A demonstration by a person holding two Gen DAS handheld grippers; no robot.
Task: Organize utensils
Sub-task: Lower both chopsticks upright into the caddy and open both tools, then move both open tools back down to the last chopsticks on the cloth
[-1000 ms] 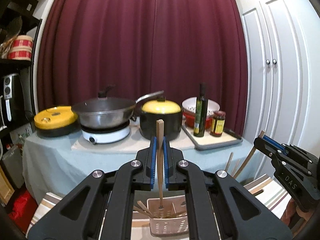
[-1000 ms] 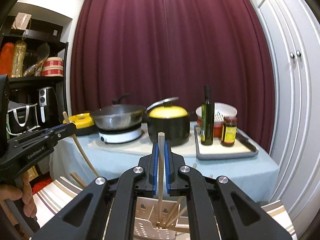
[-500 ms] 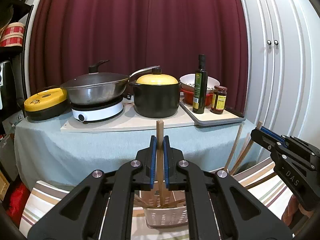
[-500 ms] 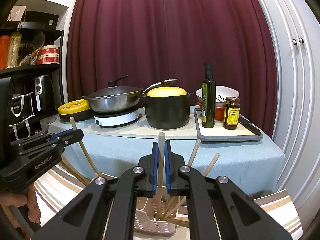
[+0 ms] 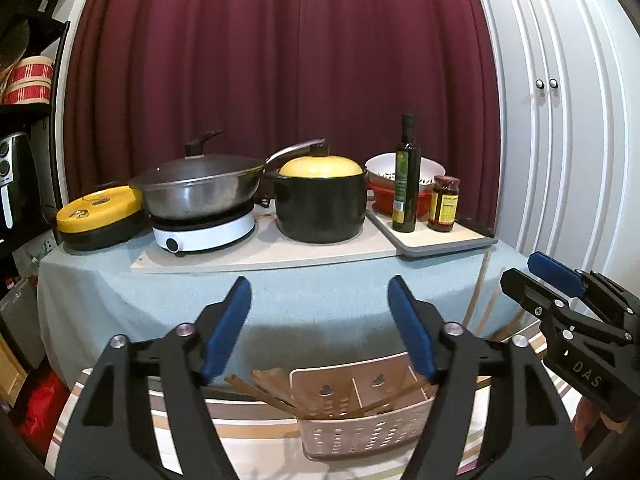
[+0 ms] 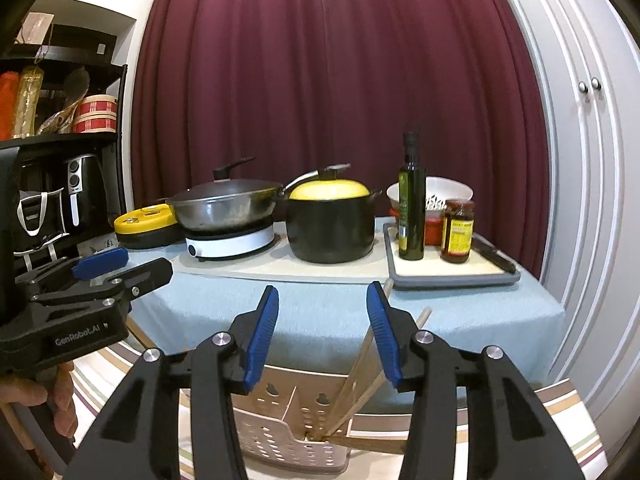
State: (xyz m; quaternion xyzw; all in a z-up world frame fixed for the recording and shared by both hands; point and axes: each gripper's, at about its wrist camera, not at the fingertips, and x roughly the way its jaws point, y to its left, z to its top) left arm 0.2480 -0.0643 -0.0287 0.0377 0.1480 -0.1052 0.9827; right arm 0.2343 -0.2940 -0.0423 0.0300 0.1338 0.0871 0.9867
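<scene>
Left hand-held gripper (image 5: 319, 322) spread wide, empty; right hand-held gripper (image 6: 322, 332) likewise. Chopsticks (image 6: 362, 376) leaned loose inside perforated caddy (image 5: 362, 428) on striped desk (image 5: 256, 428). Judged: lift both straight up, avoid snagging protruding ends

Ahead of your tongs, past their tips, a table (image 5: 120, 304) draped in pale blue cloth carries the cookware. Left of the tips sits a yellow lid (image 5: 98, 210) on a black base, then a wok (image 5: 200, 190) on a white hob (image 5: 204, 234). Straight beyond the tips stands a black pot (image 5: 322, 210) with a yellow lid. To the right a tray (image 6: 452, 274) holds 1 oil bottle (image 6: 411, 210), 1 sauce jar (image 6: 457, 230), a white bowl (image 6: 444, 190) and a knife (image 6: 492, 254). A maroon curtain (image 5: 280, 60) hangs behind; white cupboard doors (image 5: 560, 100) stand far right, a black shelf (image 6: 60, 140) far left. Under your tongs lies a striped cloth (image 6: 568, 420).
</scene>
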